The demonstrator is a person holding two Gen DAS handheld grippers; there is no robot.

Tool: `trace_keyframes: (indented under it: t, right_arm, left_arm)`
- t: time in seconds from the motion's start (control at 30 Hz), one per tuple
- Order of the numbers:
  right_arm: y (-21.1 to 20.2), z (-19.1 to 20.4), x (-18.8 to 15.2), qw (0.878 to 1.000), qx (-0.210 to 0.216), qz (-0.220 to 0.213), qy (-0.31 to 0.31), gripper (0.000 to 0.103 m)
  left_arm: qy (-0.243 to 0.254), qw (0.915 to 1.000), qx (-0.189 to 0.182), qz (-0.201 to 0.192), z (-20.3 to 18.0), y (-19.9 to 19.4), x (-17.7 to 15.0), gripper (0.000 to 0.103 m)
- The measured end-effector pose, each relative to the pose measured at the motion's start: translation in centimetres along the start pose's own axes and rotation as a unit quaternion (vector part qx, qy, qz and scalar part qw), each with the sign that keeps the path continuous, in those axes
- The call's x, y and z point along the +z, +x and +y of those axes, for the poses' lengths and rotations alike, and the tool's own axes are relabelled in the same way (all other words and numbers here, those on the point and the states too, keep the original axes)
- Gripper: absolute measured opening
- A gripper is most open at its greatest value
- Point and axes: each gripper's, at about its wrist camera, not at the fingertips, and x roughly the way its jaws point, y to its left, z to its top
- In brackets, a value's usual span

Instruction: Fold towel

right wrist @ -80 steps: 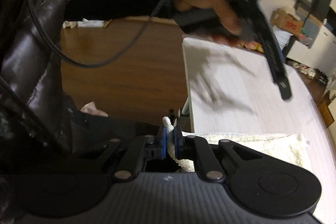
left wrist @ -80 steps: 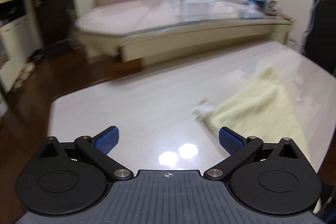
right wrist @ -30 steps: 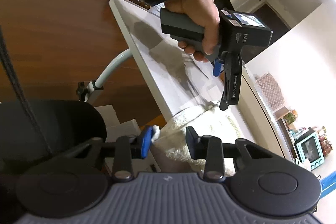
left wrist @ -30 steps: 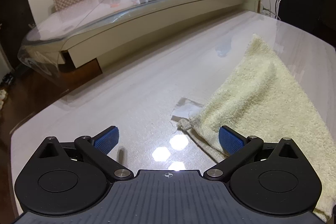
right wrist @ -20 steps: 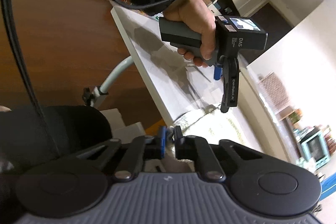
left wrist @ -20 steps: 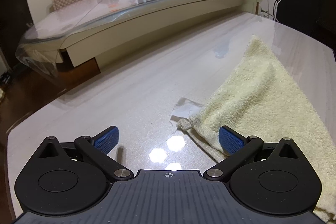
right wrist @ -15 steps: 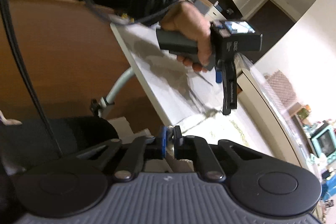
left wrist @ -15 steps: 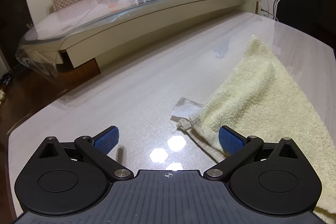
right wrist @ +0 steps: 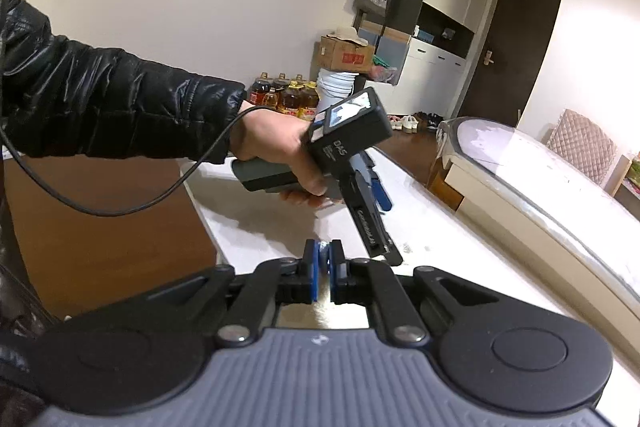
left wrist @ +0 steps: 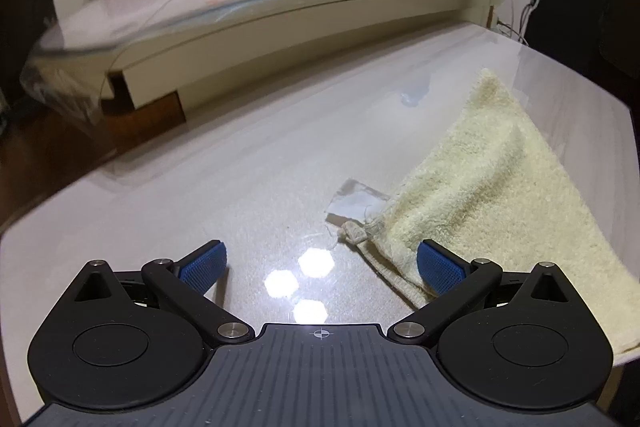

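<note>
The right gripper [right wrist: 324, 267] is nearest. A second ago its claw stood apart around the towel's corner at the near edge of the table. Now the pads are pressed almost together, with a thin pale strip between them and a patch of cream cloth [right wrist: 320, 313] just beneath. I take that as a clamp on the corner. Its view has also swung up from the table edge and floor to look level across the room, so the gripper appears to be tilting or lifting with the cloth.

Past it, the left hand [right wrist: 276, 143] holds the left gripper [left wrist: 320, 263] low over the table [left wrist: 240, 167]. Its claw is wide apart, as it was half a second ago. One blue pad is over bare surface and the other over the towel's hem.

Just beyond lies the towel's left near corner, with a small white label [left wrist: 354, 201] sticking out. The towel [left wrist: 500, 195] runs from there toward the table's far right edge, mostly flat with one soft ridge, much as before.

So one corner looks secured and the other is framed but free. The fold likely waits on the left claw closing.
</note>
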Motion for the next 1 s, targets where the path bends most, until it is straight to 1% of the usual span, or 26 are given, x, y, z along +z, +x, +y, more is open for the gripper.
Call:
trace_keyframes:
  t: [0.07, 0.17, 0.23, 0.3, 0.43, 0.53, 0.63, 0.7, 0.8, 0.87, 1.0]
  right_arm:
    - [-0.3, -0.5, -0.5, 1.000, 0.006, -0.006, 0.010, 0.006]
    - [-0.6, -1.2, -1.2, 0.999, 0.016, -0.015, 0.024, 0.006]
    - [-0.9, -1.6, -1.7, 0.999, 0.023, -0.021, 0.034, 0.006]
    - [-1.1, -2.1, -2.2, 0.998, 0.029, -0.027, 0.044, 0.006]
    - [-1.6, -3.1, -3.2, 0.996, 0.042, -0.039, 0.063, 0.006]
    - [-2.0, -3.8, -3.9, 0.995, 0.051, -0.048, 0.078, 0.006]
    - [-3.1, -6.1, -4.0, 0.991, 0.056, -0.064, 0.101, 0.006]
    - [-3.8, -8.1, -4.2, 0.988, 0.056, -0.076, 0.120, 0.006]
    - [-3.8, -11.1, -4.8, 0.984, 0.053, -0.086, 0.145, 0.006]
    - [-3.8, -13.3, -5.4, 0.981, 0.049, -0.090, 0.166, 0.006]
    - [-3.4, -17.0, -7.4, 0.972, 0.041, -0.090, 0.211, 0.006]
  left_arm:
    - [-0.008, 0.9999, 0.002, -0.007, 0.3, -0.3, 0.3, 0.103]
    - [0.001, 0.9996, 0.026, -0.011, 0.5, -0.2, 1.1, 0.103]
    - [0.008, 0.9994, 0.034, -0.006, 0.5, 0.2, 1.5, 0.103]
    - [0.018, 0.9992, 0.036, 0.005, 0.3, 0.8, 1.9, 0.103]
    - [0.058, 0.9969, 0.052, 0.014, -0.5, 1.3, 2.5, 0.103]
    - [0.060, 0.9968, 0.046, 0.026, -0.2, 1.4, 2.7, 0.103]
    - [0.057, 0.9970, 0.036, 0.038, 0.2, 1.6, 3.0, 0.103]
    - [0.050, 0.9973, 0.030, 0.045, 0.4, 1.7, 3.2, 0.103]
    - [-0.004, 0.9995, 0.006, 0.030, 1.7, 1.3, 3.6, 0.103]
    - [-0.026, 0.9996, 0.001, 0.012, 2.3, 0.5, 4.0, 0.103]
    - [-0.035, 0.9990, 0.022, -0.016, 2.8, -0.9, 5.0, 0.103]
